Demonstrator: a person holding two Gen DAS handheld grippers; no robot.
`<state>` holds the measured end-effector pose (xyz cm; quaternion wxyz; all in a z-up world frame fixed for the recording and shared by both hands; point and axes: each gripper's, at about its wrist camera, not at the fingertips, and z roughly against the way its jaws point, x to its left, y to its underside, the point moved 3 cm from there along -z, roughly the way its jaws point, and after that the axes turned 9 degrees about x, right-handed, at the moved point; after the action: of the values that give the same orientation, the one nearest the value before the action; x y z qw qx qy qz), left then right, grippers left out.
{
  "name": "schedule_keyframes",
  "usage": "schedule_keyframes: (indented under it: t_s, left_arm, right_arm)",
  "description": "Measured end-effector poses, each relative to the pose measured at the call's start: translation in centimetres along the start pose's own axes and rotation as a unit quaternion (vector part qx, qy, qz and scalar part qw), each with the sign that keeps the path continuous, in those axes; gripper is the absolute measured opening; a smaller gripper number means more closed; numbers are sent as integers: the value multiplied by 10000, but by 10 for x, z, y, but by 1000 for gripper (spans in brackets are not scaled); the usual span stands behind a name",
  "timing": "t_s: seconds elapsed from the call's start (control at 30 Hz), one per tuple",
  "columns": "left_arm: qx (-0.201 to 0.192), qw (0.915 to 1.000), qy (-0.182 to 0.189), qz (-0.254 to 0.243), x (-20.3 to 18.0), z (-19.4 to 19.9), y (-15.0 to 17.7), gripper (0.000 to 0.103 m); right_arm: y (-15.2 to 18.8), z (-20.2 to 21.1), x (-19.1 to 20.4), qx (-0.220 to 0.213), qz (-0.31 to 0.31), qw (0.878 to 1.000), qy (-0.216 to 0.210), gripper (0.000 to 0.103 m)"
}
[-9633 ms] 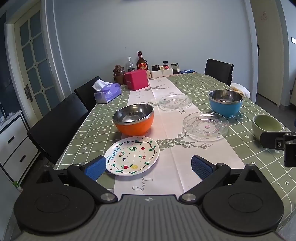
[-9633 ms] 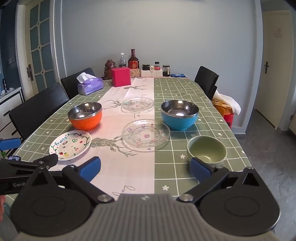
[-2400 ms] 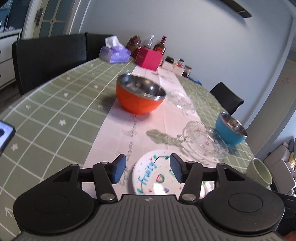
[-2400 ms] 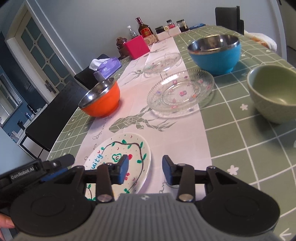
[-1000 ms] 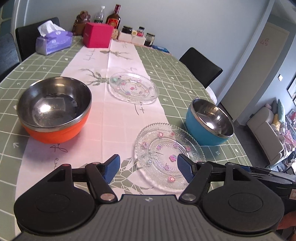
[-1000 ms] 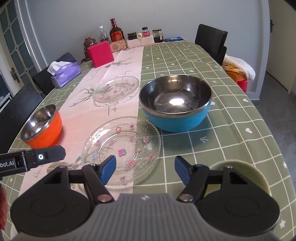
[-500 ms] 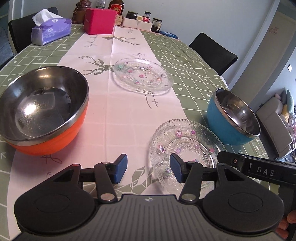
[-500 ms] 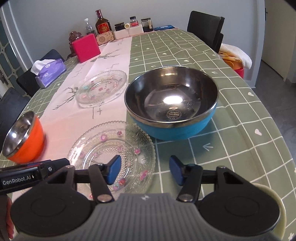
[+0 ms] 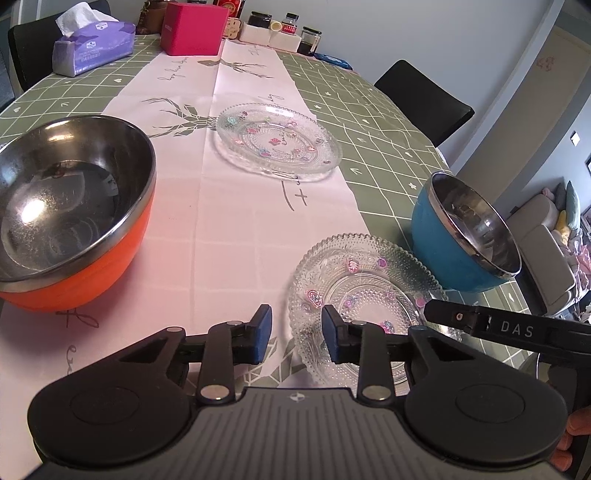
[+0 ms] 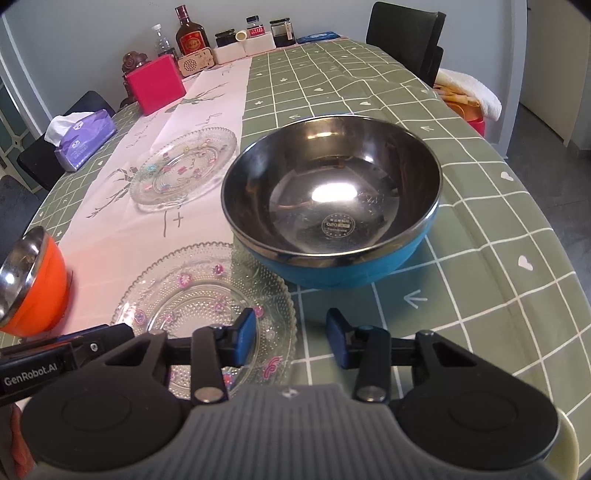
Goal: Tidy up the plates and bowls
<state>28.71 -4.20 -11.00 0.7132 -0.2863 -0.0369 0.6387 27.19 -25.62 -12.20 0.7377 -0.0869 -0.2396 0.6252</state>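
Observation:
A clear glass plate (image 9: 369, 291) (image 10: 195, 291) with small flowers lies on the white table runner, nearest to me. My left gripper (image 9: 295, 334) straddles its left rim, one blue pad over the plate and one outside, jaws closing with a gap still showing. My right gripper (image 10: 291, 338) straddles the right rim the same way, jaws closing, pads apart from the glass. An orange steel-lined bowl (image 9: 74, 206) (image 10: 29, 280) stands left, a blue one (image 9: 465, 236) (image 10: 332, 206) right. A second glass plate (image 9: 277, 140) (image 10: 184, 170) lies farther back.
A purple tissue box (image 9: 92, 40), a pink box (image 9: 194, 29), bottles and jars (image 10: 190, 37) stand at the table's far end. Black chairs (image 9: 424, 99) flank the table. A pale green bowl's rim (image 10: 570, 443) shows at the lower right.
Both grippers came forward and down onto the near glass plate, and their jaws narrowed around its two rims. The painted fruit plate has left the view.

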Motion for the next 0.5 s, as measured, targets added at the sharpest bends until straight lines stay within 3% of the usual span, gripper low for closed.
schedule_keyframes:
  t_s: [0.27,0.43,0.5]
  left_arm:
    - [-19,9998,155,122,-5,-3,2,36]
    - [-14,9999,-126,94,-9,-2,1,21]
    - [-3,9999,-132,103,-8,0,2,21]
  right_arm:
    - [5,1,-8,55,-396,9985,-385,14]
    - [6,1,-8,41,-434,9982,-407,12]
    - [6,2,-7,21,-419,9983,-411,12]
